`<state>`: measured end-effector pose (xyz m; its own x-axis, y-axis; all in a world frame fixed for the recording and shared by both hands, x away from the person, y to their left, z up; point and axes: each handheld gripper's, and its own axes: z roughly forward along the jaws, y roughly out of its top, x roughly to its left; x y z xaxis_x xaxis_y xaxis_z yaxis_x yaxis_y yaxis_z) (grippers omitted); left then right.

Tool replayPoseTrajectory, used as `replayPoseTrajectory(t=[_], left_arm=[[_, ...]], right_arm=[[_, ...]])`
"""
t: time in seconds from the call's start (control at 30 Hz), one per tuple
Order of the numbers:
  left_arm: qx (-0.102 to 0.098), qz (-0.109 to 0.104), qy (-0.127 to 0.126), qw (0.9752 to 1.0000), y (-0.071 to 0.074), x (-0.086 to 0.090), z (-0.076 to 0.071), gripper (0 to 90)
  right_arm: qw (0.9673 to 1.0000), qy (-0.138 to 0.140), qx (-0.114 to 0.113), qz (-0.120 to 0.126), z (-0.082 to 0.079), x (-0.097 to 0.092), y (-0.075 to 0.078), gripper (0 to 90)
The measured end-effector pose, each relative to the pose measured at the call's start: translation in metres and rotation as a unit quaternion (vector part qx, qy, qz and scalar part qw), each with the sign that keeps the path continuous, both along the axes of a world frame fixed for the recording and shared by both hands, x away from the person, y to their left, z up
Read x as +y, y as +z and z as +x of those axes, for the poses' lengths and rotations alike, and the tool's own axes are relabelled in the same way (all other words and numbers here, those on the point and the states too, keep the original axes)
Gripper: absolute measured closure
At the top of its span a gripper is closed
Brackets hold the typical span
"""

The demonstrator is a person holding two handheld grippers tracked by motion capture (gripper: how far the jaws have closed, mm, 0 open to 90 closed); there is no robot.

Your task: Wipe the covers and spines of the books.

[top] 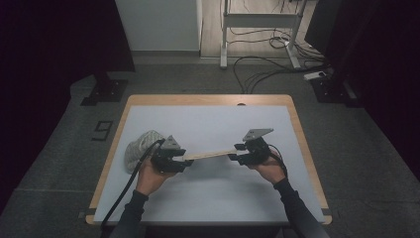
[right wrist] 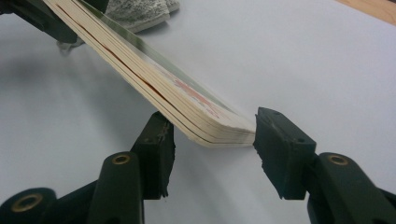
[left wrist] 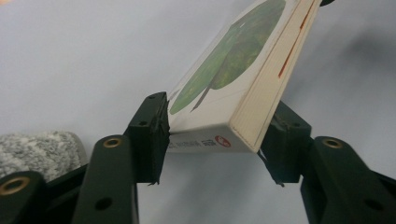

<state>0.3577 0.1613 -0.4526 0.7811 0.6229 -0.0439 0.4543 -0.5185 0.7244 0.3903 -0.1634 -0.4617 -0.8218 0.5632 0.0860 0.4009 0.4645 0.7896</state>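
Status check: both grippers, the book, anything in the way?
Left gripper and right gripper each straddle an end of the book. Grey cloth beside left hand.

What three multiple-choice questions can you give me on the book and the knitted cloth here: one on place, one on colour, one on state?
1. Where does the grey knitted cloth lie?
A. beside the left tool
B. under the right tool
C. on the floor

2. What colour is the large shape on the cover of the thin paperback book?
A. red
B. green
C. blue

3. The book is:
A. lying open
B. closed
C. torn in two

Answers:
1 A: the high view shows the cloth just left of that tool.
2 B: the left gripper view shows a green patch.
3 B: both gripper views show its pages together.
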Motion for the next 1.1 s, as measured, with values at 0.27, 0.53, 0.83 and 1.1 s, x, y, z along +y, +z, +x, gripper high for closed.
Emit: replayPoseTrajectory(t=[0.27, 0.53, 0.83, 1.1], left_arm=[[0.013, -0.010, 0.006, 0.9999, -0.011, 0.000, -0.012, 38.3], [0.021, -0.010, 0.007, 0.9997, -0.019, 0.001, -0.023, 33.6], [0.025, 0.005, 0.004, 0.9997, -0.033, -0.002, -0.035, 32.0], [0.022, 0.008, 0.006, 0.9997, -0.044, -0.002, -0.043, 31.8]], right_arm=[[0.9999, 0.001, 0.013, 0.001, -0.010, -0.003, -0.007, 40.5], [0.9997, 0.004, 0.024, 0.001, -0.019, -0.005, -0.017, 36.9], [0.9992, 0.006, 0.039, 0.001, -0.031, -0.008, -0.033, 36.3], [0.9992, 0.014, 0.036, 0.008, -0.038, -0.011, -0.046, 37.5]])
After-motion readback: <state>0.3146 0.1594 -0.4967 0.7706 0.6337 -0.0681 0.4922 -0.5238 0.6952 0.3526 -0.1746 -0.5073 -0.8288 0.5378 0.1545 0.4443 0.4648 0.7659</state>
